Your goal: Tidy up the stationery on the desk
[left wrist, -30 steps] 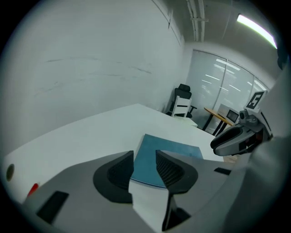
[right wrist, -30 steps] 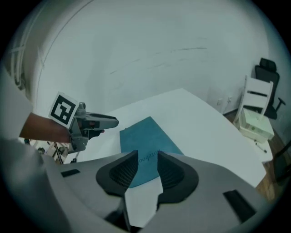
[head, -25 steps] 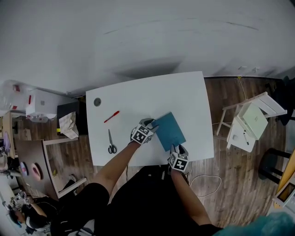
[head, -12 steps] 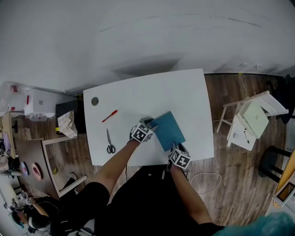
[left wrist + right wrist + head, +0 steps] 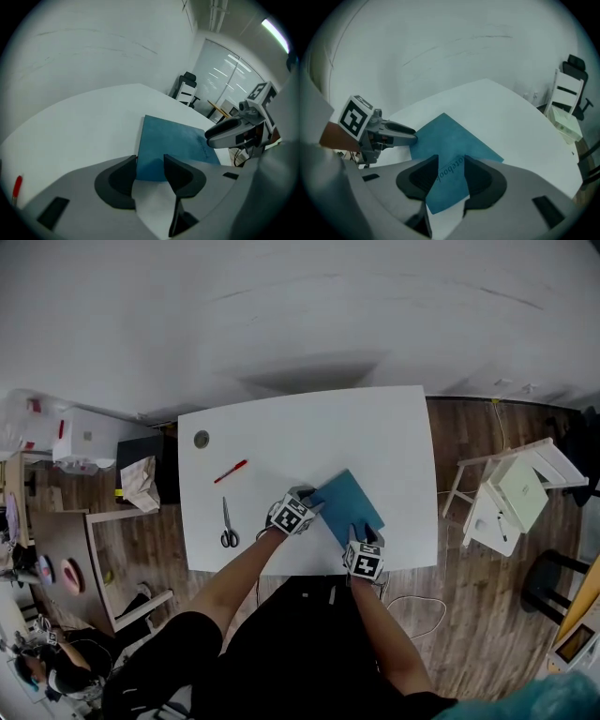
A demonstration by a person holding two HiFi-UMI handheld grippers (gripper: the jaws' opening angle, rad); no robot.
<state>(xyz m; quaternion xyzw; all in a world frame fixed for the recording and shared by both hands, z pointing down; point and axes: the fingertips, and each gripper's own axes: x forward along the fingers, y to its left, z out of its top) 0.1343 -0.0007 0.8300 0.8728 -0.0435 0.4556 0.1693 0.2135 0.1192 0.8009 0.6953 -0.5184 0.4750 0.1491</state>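
Note:
A teal notebook lies flat and askew on the white desk, near its front edge. My left gripper is at the notebook's left corner, its jaws apart, with the notebook's near edge showing in the gap. My right gripper is at the near corner. Its jaws have just been opening and now stand wide, with the printed cover between them and no pad pressing on it. Each gripper shows in the other's view: the right gripper, the left gripper.
Scissors lie at the desk's left front and a red pen farther back. A small round grey thing sits in the far left corner. A white chair stands on the floor to the right, a dark box to the left.
Both grippers have shifted only slightly at the notebook's corners. The notebook lies where it was, and the head view has drifted a little.

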